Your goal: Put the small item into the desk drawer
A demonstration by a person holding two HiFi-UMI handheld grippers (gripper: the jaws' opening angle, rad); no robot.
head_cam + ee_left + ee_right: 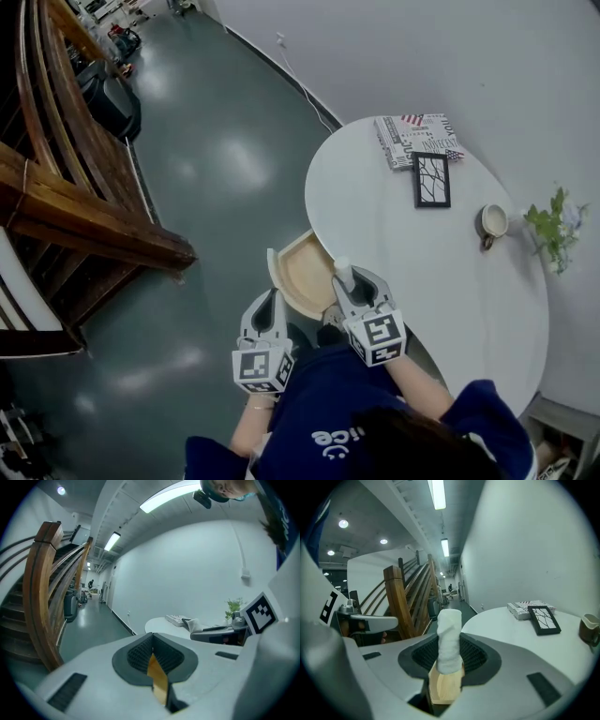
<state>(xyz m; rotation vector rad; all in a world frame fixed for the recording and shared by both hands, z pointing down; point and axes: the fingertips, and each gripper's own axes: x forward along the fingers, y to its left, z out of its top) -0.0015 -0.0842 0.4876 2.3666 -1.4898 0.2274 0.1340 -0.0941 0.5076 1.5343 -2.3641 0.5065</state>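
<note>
The small item (343,271) is a white roll, upright between the jaws of my right gripper (349,279), which is shut on it. In the right gripper view the roll (450,630) sticks up past the black pads (474,654), with pale wood showing beneath it. The wooden drawer (298,267) stands pulled open from the near left edge of the round white table (422,281); the roll hangs over its right rim. My left gripper (273,298) is at the drawer's near left side, shut and holding nothing; its pads (136,654) meet, with a sliver of wood showing behind them.
On the table's far side lie a stack of magazines (418,139) and a black picture frame (431,179); a cup (493,221) and a small plant (555,230) stand at the right by the wall. A wooden staircase (66,187) stands on the dark floor at left.
</note>
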